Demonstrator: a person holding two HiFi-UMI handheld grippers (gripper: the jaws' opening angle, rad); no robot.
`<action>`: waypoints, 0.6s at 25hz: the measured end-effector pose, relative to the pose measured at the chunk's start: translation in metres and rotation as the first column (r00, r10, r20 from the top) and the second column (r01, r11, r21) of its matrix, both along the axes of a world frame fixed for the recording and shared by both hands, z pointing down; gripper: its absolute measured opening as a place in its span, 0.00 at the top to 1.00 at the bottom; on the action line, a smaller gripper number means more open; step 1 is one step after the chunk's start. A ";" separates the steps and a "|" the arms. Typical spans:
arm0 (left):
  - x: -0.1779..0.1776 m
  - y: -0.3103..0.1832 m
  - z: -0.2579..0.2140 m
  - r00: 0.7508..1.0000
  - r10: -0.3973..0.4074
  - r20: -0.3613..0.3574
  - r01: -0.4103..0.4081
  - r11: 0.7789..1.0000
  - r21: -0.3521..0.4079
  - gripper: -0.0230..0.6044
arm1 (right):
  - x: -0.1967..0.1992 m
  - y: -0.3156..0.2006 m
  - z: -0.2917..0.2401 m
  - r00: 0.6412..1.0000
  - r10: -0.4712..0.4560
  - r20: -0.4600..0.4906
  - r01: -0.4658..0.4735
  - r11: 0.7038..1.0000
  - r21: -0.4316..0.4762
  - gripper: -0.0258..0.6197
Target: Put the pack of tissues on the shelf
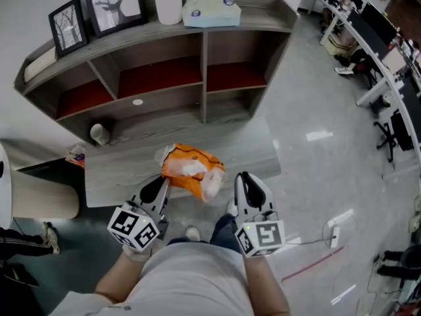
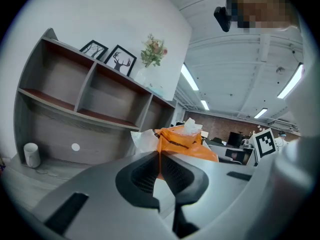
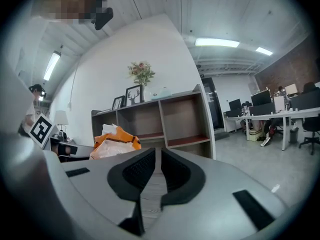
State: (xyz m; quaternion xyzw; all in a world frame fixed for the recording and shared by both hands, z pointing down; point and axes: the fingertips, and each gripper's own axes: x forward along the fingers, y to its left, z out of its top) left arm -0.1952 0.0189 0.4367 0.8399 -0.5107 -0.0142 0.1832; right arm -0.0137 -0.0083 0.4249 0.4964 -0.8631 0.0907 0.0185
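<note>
Fingers (image 2: 141, 173) of the left gripper (image 1: 161, 184) (image 2: 158, 154) are pressed together on a fold of the orange soft-plastic pack of tissues (image 1: 191, 170) (image 2: 183, 142), pinching its near edge. The pack tilts away from the jaw tips with a white tissue poking from its top. The right gripper (image 1: 245, 180) (image 3: 155, 152), just to the right of the pack and not touching it, has its jaws drawn in to a thin slit with nothing between them. In the right gripper view the pack (image 3: 114, 143) shows off to the left.

From the head view, the pack sits over the front part of a low grey wood-grain platform (image 1: 131, 162). Whether it rests on the board or hangs just clear of it cannot be told. A small white cup (image 1: 100, 134) (image 2: 31, 154) stands at the platform's far left corner.

Behind the platform rises a grey wooden shelf unit with red-brown inner boards (image 1: 204, 71) (image 2: 85, 91) (image 3: 172, 119), its open compartments bare. On its top board stand two black-framed pictures (image 1: 114, 2), a white bottle-shaped vase (image 1: 168, 2) and a pale blue pack of tissues (image 1: 211, 10). Far to the right, across a glossy grey floor (image 1: 329, 150), runs a row of white office desks (image 1: 378, 48).
</note>
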 end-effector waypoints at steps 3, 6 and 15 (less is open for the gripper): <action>0.015 -0.024 0.001 1.000 -0.005 0.004 0.005 1.000 -0.009 0.93 | 0.007 -0.024 -0.001 1.000 -0.024 0.000 0.024 1.000 0.001 0.89; 0.032 -0.049 -0.001 1.000 -0.010 0.008 0.010 1.000 -0.010 0.93 | 0.018 -0.046 -0.004 0.999 -0.043 0.002 0.043 0.999 0.009 0.89; 0.088 -0.120 -0.014 0.999 -0.049 0.004 0.049 0.999 -0.010 0.93 | 0.068 -0.105 -0.020 0.996 -0.084 0.008 0.083 0.995 0.047 0.89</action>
